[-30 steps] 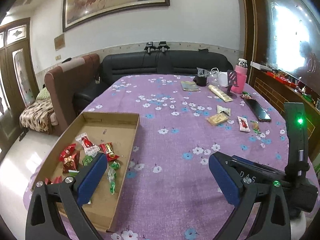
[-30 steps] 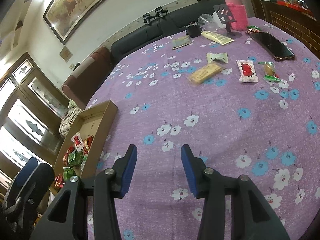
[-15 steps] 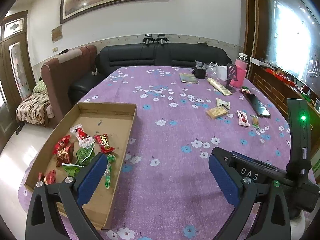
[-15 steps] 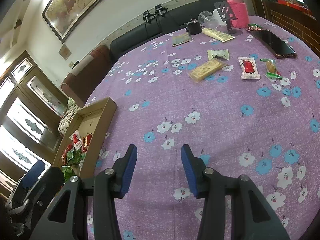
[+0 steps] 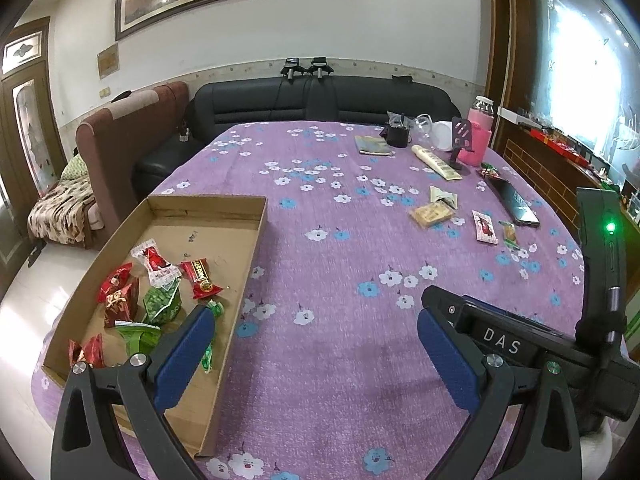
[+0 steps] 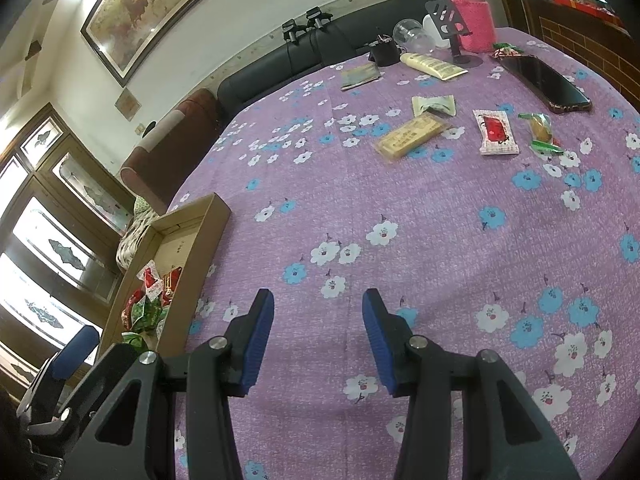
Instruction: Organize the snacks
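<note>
The left claw [image 5: 316,354] is hanging above the table [image 5: 344,392] with its blue pads spread wide and gripping nothing; its left pad is overlapping the near end of the cardboard tray [image 5: 252,256] in the left wrist view. The right claw [image 6: 318,340] is hovering over bare purple cloth nearer the table's middle, its pads also parted and empty, though more narrowly than the left pair.

The tray is lying at the table's left edge, its long axis running away from the claws toward the sofa [image 5: 320,100]. Red and green wrapped snacks [image 5: 156,292] are sitting clustered in its near half, pointing every which way.

Well apart, on the far right of the table, loose snacks are waiting in a loose row. The tan bar [image 6: 412,134] is lying flat with its long axis slanting from near-left to far-right. Just beyond it, touching or nearly so, a pale green packet [image 6: 434,105] is lying crosswise. To the right, the white packet with a red picture [image 6: 495,132] is pointing its long axis roughly away from the claws, and a small yellow sweet with green twisted ends [image 6: 541,130] is lying beside it. A dark phone [image 6: 544,84] is resting farther back.
</note>
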Tool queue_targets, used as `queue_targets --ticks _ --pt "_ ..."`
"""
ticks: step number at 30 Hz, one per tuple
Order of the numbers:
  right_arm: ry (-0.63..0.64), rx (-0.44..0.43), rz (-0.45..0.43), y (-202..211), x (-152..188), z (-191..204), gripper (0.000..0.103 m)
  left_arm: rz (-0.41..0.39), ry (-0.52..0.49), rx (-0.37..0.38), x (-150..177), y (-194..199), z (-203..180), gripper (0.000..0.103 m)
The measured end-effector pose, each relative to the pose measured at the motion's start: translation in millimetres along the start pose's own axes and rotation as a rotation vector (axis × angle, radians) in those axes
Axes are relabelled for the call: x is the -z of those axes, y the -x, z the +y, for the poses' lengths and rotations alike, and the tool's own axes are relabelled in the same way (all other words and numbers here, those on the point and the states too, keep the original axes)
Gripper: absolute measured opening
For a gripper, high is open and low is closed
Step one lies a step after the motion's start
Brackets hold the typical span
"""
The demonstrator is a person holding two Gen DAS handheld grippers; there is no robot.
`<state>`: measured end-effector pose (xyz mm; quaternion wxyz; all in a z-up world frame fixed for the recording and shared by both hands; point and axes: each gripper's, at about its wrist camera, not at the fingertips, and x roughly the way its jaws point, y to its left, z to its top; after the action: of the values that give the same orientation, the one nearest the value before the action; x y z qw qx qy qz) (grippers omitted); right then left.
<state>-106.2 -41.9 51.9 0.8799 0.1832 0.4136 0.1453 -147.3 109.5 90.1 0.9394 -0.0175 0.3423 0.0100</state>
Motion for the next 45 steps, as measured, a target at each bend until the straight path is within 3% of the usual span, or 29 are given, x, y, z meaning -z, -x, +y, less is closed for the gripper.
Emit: queue_targets --ticks 20,24,31,34,38,40,45 --pt "-0.013 0.003 0.011 -4 2 -2 0.045 0.026 0.004 0.012 3 -7 -1 0.102" --pt "-0.017 0.005 0.003 1 -3 -6 0.045 0.030 0.002 0.049 -2 -5 2 0.102" --pt "-0.028 0.120 -0.155 62 -60 -45 0.045 -0.024 0.010 0.084 -36 10 28 0.102" --pt "-0.036 0.184 -0.236 95 -92 -63 0.047 -0.027 0.060 0.143 -52 10 43 0.102" --pt "-0.029 0.261 -0.295 112 -124 -78 0.057 0.015 0.147 0.320 -72 -3 54 0.102" --pt "-0.014 0.281 -0.276 100 -134 -84 0.057 0.061 0.138 0.345 -83 -17 47 0.102" --pt "-0.046 0.217 -0.117 34 -141 -109 0.056 0.088 0.013 0.329 -105 -43 13 0.102"
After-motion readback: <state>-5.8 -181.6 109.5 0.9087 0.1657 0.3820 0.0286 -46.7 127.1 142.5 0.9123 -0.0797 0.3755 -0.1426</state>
